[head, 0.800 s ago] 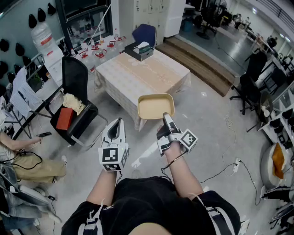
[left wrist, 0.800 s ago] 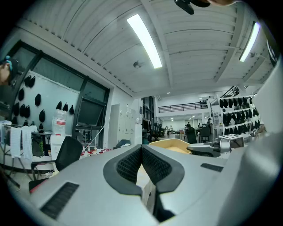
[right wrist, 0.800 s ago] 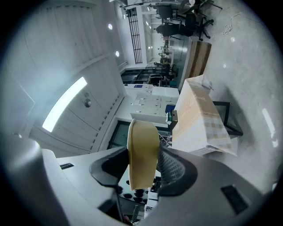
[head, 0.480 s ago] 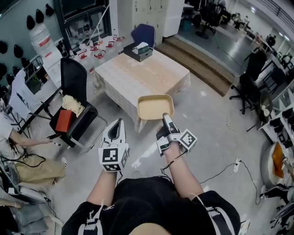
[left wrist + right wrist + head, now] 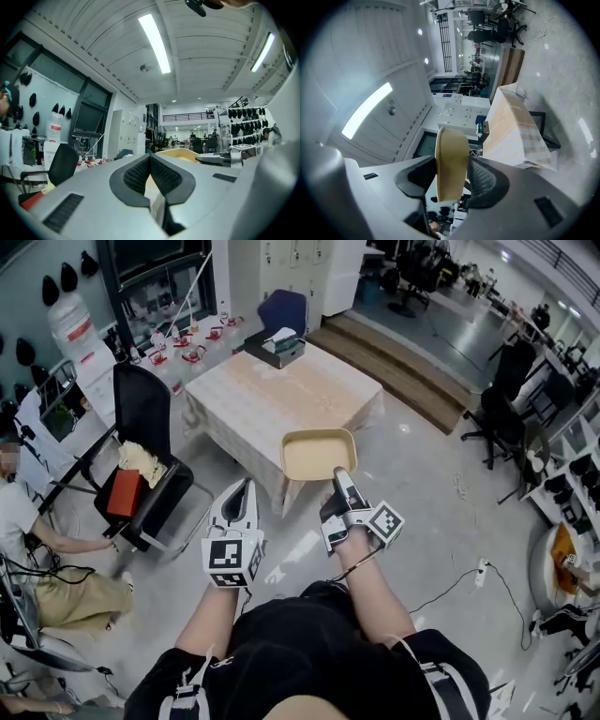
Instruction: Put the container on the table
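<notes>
Grip is the weak point: the right gripper point(image 5: 339, 476) has its jaws clamped on only the near rim of the shallow tan plastic container point(image 5: 319, 453), which juts forward from them over the floor, short of the cloth-covered counter point(image 5: 272, 395) ahead. It could sag, slip or clip the counter's edge. The left gripper point(image 5: 239, 491), jaws together and empty, lends no support.

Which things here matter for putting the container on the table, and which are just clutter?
Job:
container, clamped by its rim in the right gripper
table

Lying about:
left gripper, shut and empty
black chair with a red item
dark box on the table's far corner
blue chair behind it
</notes>
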